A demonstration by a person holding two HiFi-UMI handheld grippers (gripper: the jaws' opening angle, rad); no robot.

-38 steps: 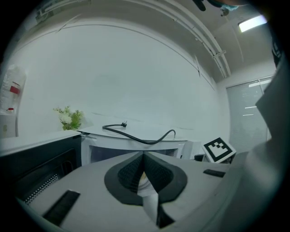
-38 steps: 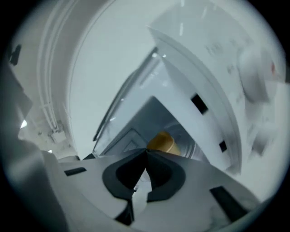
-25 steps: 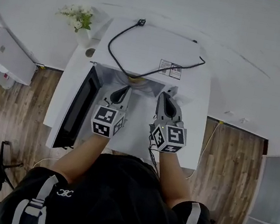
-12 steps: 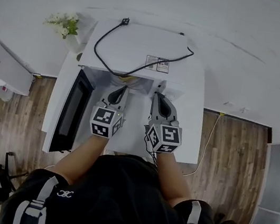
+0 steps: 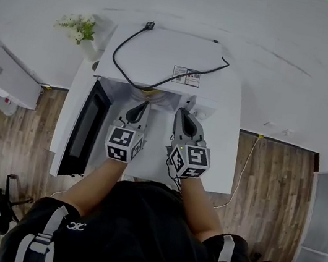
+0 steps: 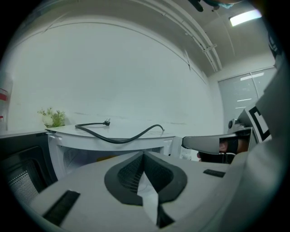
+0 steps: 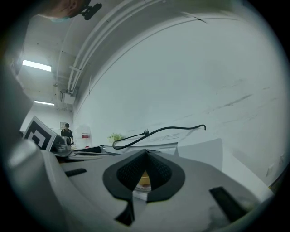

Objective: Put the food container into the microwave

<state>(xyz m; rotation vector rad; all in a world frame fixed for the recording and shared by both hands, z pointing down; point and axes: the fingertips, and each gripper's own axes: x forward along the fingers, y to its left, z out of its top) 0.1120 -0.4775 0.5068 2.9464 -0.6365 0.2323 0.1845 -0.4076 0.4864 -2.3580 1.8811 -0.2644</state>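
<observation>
Food container (image 5: 152, 94) sits right at the mouth of the microwave (image 5: 172, 50), a yellowish shape just inside the opening, with your two tools on either side of its near edge. Your right gripper (image 5: 182, 110) has its jaws drawn together, and its own view shows the yellow and white of the container in the gap, so it looks clamped on the edge. Your left gripper (image 5: 140, 108) is closed to the tips too. A pale sliver shows between its jaws, probably that same edge, though this is less certain. Such a thin pinch is the main risk: if either side slips, the container drops on one corner and may spill across the cavity floor or the table (image 5: 226, 151). If you push one hand ahead of the other, it twists or tilts in the grip. Come in too low and its base can catch the front lip of the cavity. Let go too soon and it may rest on the threshold, blocking the door (image 5: 83, 125), which stands open close by your left tool. Lift too high and you may snag the loose cord (image 6: 118, 140) lying on top.
</observation>
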